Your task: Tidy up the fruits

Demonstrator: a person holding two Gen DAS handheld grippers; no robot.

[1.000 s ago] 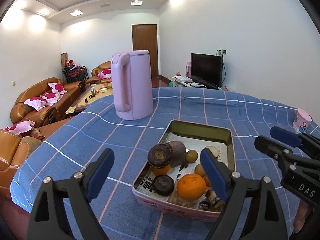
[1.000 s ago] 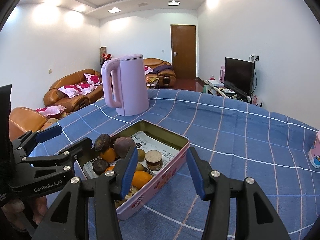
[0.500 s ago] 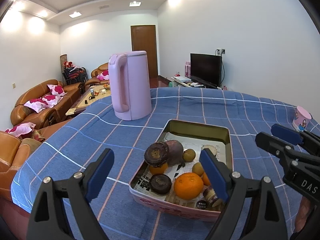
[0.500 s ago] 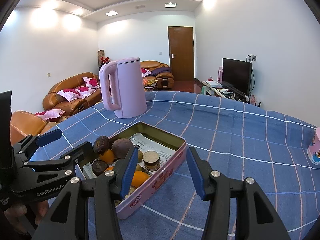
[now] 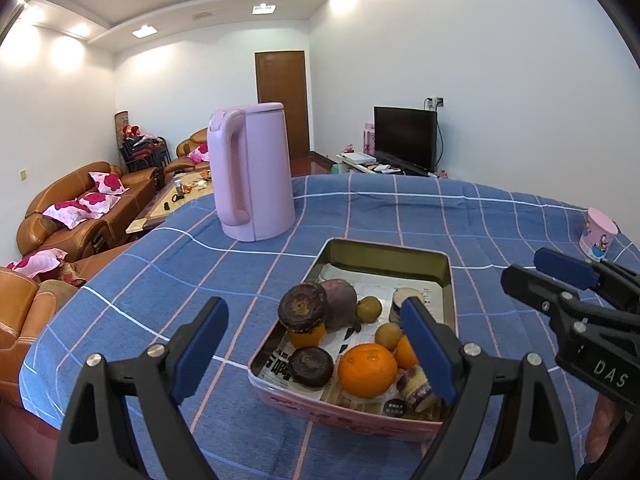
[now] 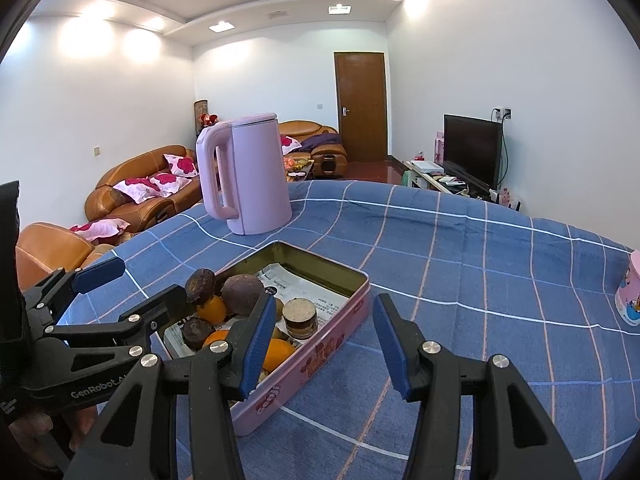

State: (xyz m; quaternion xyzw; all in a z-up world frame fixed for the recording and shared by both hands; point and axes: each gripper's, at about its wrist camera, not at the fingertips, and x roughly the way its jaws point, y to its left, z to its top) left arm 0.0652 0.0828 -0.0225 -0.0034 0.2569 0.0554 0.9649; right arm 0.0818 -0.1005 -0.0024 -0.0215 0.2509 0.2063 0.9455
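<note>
A: From the left wrist, what do you see?

B: The left gripper (image 5: 316,344) hangs released, jaws wide, nothing between them, just above the near end of the pink tin (image 5: 450,280) on the blue checked tablecloth (image 5: 400,216). Inside lie a big orange (image 5: 367,370), dark round fruits (image 5: 303,311) and small brownish ones. A pink kettle (image 5: 252,172) stands farther left; a pink cup (image 5: 599,233) sits far right.

A: And from the right wrist?

B: The right gripper (image 6: 322,346) is released too, jaws narrower and empty, over the tin's (image 6: 320,358) near right side. The left gripper (image 6: 132,286) reaches in from the left beside the fruit.
</note>
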